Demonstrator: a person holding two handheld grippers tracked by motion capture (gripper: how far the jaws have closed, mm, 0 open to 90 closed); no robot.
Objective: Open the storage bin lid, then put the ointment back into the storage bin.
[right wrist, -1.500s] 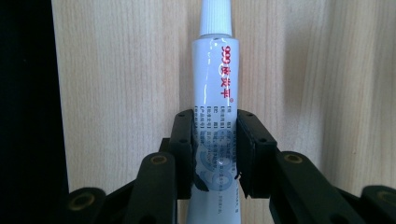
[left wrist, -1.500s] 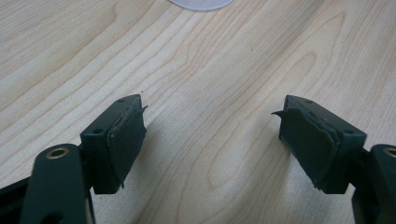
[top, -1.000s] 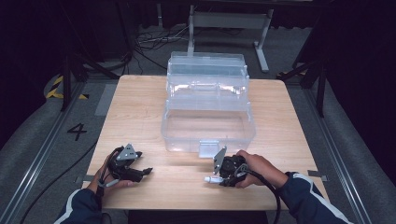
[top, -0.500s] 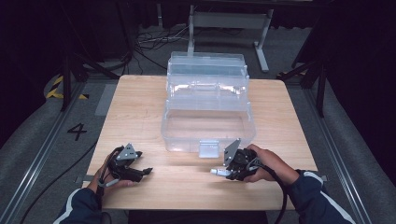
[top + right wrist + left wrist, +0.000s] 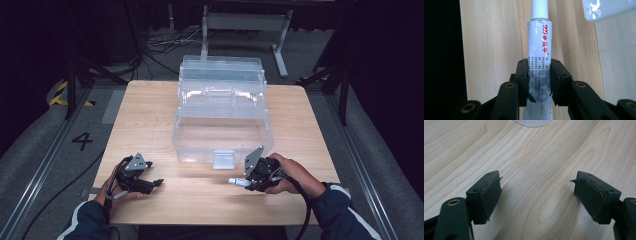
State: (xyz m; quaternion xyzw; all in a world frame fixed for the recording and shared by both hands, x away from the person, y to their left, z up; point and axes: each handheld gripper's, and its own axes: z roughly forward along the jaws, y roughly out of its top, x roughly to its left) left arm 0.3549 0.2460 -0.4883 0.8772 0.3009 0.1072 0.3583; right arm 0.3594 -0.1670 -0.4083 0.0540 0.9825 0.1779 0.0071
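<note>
Right claw (image 5: 539, 82) is clamped on a white tube (image 5: 539, 50), cap pointing left, low over the surface (image 5: 150, 110) just in front of the clear box (image 5: 222, 132). Left claw (image 5: 536, 192) sits wide and empty. Squeeze harder and the tube might ooze or slip, I'd guess. Near edge is close; plenty of room between hands.

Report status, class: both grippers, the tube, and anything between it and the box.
Left gripper open over bare table. Right gripper shut on white tube, cap pointing left. Clear box open, nothing in between.
</note>
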